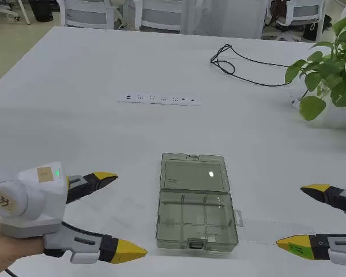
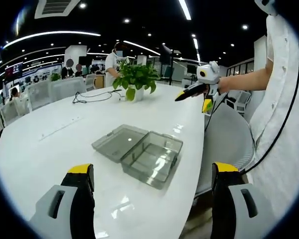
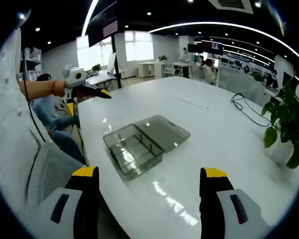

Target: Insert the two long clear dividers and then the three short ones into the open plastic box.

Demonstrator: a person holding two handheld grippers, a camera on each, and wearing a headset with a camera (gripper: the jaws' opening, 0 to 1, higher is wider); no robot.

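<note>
Open box [image 1: 173, 239] between grippers.
Left gripper [image 1: 131, 213], right gripper [image 1: 290, 216]: jaws wide, empty; dividers [image 1: 203, 209] look seated, press proud ones straight down.

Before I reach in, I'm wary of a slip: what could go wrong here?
1. The smoky clear plastic box sits close to the white table's near edge; a nudge may push it off.
2. What looks like a clear flat piece right of the box barely shows against the table, so the open right gripper might miss it.

The right gripper [image 3: 149, 173], jaws wide apart, faces the open plastic box [image 3: 134, 149].
</note>
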